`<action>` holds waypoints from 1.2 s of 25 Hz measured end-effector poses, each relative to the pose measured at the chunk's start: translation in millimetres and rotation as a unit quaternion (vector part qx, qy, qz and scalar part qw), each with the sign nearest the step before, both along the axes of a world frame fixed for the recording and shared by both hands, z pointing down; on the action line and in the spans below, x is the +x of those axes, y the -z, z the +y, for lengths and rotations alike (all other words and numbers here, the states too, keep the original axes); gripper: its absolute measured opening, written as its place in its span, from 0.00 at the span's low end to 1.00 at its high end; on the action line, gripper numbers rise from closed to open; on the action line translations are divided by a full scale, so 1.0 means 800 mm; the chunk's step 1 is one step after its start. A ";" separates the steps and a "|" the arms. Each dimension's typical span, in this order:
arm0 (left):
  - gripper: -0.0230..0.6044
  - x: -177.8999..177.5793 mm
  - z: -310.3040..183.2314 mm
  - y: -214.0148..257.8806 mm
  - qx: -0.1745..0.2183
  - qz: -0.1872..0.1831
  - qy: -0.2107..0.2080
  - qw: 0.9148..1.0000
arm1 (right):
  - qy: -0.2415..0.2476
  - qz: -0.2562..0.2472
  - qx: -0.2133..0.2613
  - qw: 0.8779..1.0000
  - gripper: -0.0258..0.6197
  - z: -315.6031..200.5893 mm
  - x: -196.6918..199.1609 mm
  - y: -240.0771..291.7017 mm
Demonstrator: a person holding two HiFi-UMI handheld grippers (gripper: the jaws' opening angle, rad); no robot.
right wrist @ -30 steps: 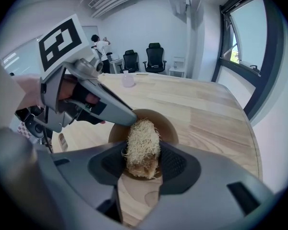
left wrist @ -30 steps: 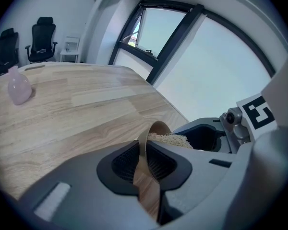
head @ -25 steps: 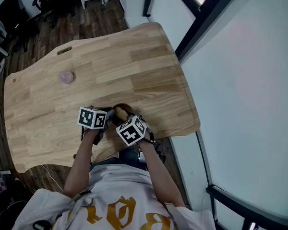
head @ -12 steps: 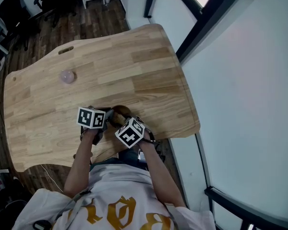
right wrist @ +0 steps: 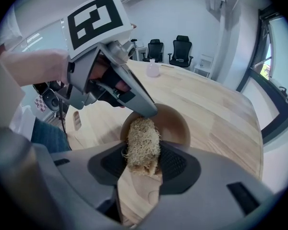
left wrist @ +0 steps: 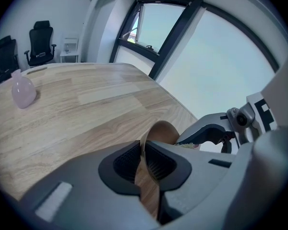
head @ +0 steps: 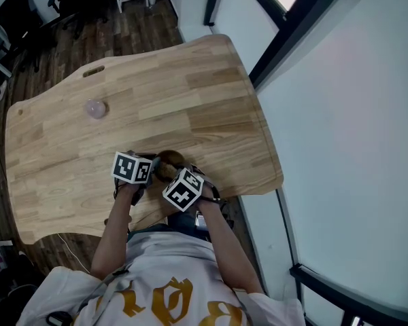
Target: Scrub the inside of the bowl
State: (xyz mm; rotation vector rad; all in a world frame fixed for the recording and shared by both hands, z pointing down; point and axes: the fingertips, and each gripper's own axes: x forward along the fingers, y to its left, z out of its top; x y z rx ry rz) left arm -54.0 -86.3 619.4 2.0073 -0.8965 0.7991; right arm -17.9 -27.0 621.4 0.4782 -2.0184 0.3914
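Note:
A brown wooden bowl sits near the table's front edge. My left gripper is shut on the bowl's rim, which stands thin between its pads. The left gripper also reaches the bowl from the left in the right gripper view. My right gripper is shut on a tan fibrous loofah scrubber, whose front end lies over the bowl's near rim and into its inside. In the head view the marker cubes hide most of the bowl.
A pale wooden table carries a small pink glass bottle at its far left. Black office chairs stand beyond the table. A window wall runs along the right side, with the table's right edge close to the bowl.
The right gripper's cube has shifted slightly down and left while the left cube edged right. The bowl stays in place.

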 end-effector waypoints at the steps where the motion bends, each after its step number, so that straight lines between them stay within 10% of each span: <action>1: 0.09 0.000 0.001 -0.001 0.001 -0.005 -0.004 1.000 | 0.007 0.006 -0.003 1.000 0.32 0.004 0.000 -0.001; 11: 0.09 0.005 0.007 -0.001 0.001 -0.015 -0.021 1.000 | 0.025 0.099 -0.016 0.995 0.32 0.006 0.018 -0.020; 30: 0.11 0.014 0.001 0.009 0.003 -0.003 -0.017 1.000 | -0.108 0.094 -0.006 0.990 0.32 -0.036 0.041 -0.018</action>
